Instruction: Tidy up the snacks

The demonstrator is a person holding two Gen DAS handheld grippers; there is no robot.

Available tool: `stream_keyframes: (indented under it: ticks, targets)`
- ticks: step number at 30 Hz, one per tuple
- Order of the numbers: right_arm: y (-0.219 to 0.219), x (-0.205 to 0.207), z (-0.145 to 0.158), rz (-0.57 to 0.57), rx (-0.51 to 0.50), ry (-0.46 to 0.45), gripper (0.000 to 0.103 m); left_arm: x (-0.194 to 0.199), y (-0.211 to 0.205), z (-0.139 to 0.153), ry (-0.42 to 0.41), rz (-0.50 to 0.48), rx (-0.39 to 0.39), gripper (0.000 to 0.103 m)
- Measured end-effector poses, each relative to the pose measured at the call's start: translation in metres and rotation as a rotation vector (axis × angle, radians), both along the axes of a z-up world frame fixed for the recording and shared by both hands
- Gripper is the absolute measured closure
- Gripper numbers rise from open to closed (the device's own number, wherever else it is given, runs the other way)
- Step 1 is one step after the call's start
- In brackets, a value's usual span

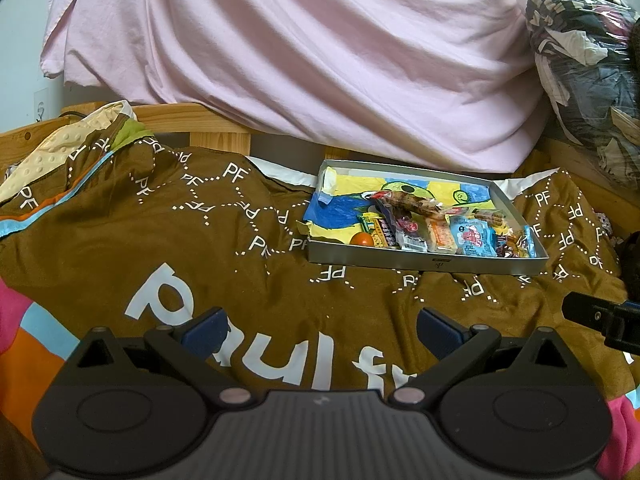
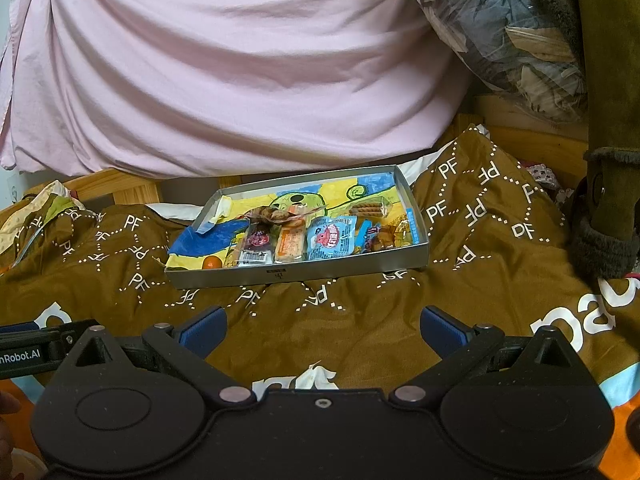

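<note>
A shallow grey tray (image 1: pixel 424 264) (image 2: pixel 296 274) lies on the brown bedspread, lined with a yellow and blue drawing. Several wrapped snacks fill its near side: a light blue packet (image 1: pixel 472 236) (image 2: pixel 330 238), an orange-and-white bar (image 1: pixel 438 234) (image 2: pixel 290 244), a dark red packet (image 2: pixel 258 240) and a small orange ball (image 1: pixel 362 239) (image 2: pixel 211 262) at the near left corner. My left gripper (image 1: pixel 320 330) hovers open above the spread, short of the tray. My right gripper (image 2: pixel 322 330) is open too, just before the tray's near wall. Neither holds anything.
A pink sheet (image 1: pixel 304 52) hangs behind the tray over a wooden bed frame (image 1: pixel 192 120). A clear bag of clothes (image 1: pixel 588 60) (image 2: pixel 504 28) sits at the back right. A dark olive garment (image 2: pixel 608 140) hangs on the right. The other gripper's black body (image 1: pixel 600 316) (image 2: pixel 36 346) shows at each view's edge.
</note>
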State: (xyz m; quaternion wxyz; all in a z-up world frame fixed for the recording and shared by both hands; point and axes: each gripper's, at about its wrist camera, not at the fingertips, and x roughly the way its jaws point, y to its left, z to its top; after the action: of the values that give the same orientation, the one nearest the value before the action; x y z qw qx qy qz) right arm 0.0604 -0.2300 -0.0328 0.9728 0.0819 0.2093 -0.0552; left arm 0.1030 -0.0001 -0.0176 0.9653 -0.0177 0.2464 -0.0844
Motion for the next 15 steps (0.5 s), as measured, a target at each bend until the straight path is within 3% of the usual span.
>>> stream_keyframes:
  ticks: [15]
  targets:
    - [0.0000,-0.0002,-0.0007,0.000,0.001,0.003,0.001,0.0000,0.0001,0.0001,0.001,-0.001,0.000,0.000]
